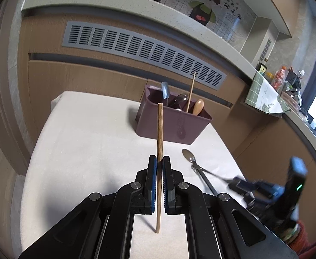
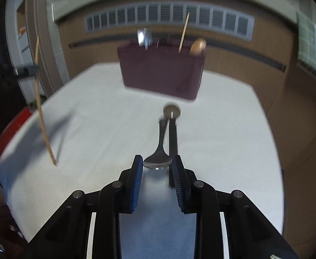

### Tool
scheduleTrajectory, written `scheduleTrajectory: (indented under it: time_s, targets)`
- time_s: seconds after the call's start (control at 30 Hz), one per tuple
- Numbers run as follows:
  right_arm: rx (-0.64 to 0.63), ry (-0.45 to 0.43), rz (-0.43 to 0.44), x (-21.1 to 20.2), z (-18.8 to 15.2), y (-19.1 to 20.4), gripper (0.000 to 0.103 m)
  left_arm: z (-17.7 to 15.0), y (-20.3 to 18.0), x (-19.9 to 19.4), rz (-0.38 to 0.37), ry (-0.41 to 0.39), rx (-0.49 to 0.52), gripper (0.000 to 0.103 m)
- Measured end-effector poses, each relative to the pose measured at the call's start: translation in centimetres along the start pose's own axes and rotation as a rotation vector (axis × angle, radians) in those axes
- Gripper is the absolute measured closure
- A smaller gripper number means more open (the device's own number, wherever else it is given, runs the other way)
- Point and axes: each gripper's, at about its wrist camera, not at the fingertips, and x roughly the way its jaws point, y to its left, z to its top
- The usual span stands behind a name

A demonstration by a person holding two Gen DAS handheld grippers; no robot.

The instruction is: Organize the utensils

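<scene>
Here, in the left wrist view, the left claw (image 1: 159,161) is clenched on a long, thin wooden chopstick (image 1: 159,142), gripping it around mid-length. The stick stands nearly upright, its long axis vertical, its lower tip just above or touching the white cloth-covered surface (image 1: 89,142); which, I cannot tell. Beyond it sits the dark purple rectangular plastic utensil holder (image 1: 171,125), already holding a second chopstick, a wooden spoon and some metal utensils. To the right, a shiny metal spoon (image 1: 189,155) points its bowl toward the holder.

In the right wrist view, which is blurred, the right claw (image 2: 158,166) has its pads set apart around the broad end of that metal spoon (image 2: 161,151); whether they grip it I cannot tell. The spoon's long axis runs straight away from the camera toward the purple holder (image 2: 160,73), at the far side of the surface.

The step in hand appears to be carrying both utensils to the holder. Next, the chopstick needs lifting over the rim and lowering tip-first into a compartment.
</scene>
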Motion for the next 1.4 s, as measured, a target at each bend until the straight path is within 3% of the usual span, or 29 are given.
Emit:
scheduleTrajectory:
  time_s: [0.2,0.57,0.6,0.63,0.67,0.83,0.93,1.0,1.07,1.2,1.4]
  targets:
    - [0.02,-0.115,-0.009,-3.5,3.3,-0.8,0.078,0.0,-0.9,-1.0,-0.004,-0.018,0.022,0.098]
    - [0.018,-0.149,0.002,-4.8,3.8,-0.6,0.078,0.8,-2.2,-1.9,-0.015,-0.042,0.06,0.098]
    - [0.028,-0.155,0.01,-5.1,4.1,-0.7,0.08,1.3,-2.6,-2.1,-0.019,-0.054,0.072,0.098]
    - [0.031,-0.164,0.017,-5.3,4.5,-0.8,0.094,2.2,-3.1,-2.4,-0.025,-0.073,0.089,0.098]
    - [0.028,-0.172,0.022,-5.6,5.1,-0.9,0.101,3.0,-3.6,-2.7,-0.028,-0.094,0.104,0.098]
    - [-0.054,-0.278,0.004,-8.2,10.7,-0.6,0.1,8.7,-6.9,-4.5,-0.026,-0.246,0.209,0.098]
    - [-0.054,-0.207,0.075,-7.2,12.1,-1.1,0.098,9.9,-6.7,-4.0,-0.03,-0.244,0.196,0.098]
    - [-0.065,-0.147,0.122,-5.5,11.3,-1.2,0.081,9.6,-6.0,-3.3,-0.023,-0.23,0.182,0.098]
    - [-0.068,-0.1,0.123,-3.4,9.8,-1.2,0.073,8.8,-4.9,-2.2,-0.017,-0.198,0.154,0.098]
    - [-0.029,0.049,0.155,2.9,7.0,-1.2,0.073,6.9,-3.0,0.1,0.008,-0.129,0.107,0.098]
    - [-0.072,0.162,0.152,10.4,6.5,0.0,0.073,4.3,-0.9,2.2,0.039,-0.067,0.079,0.098]
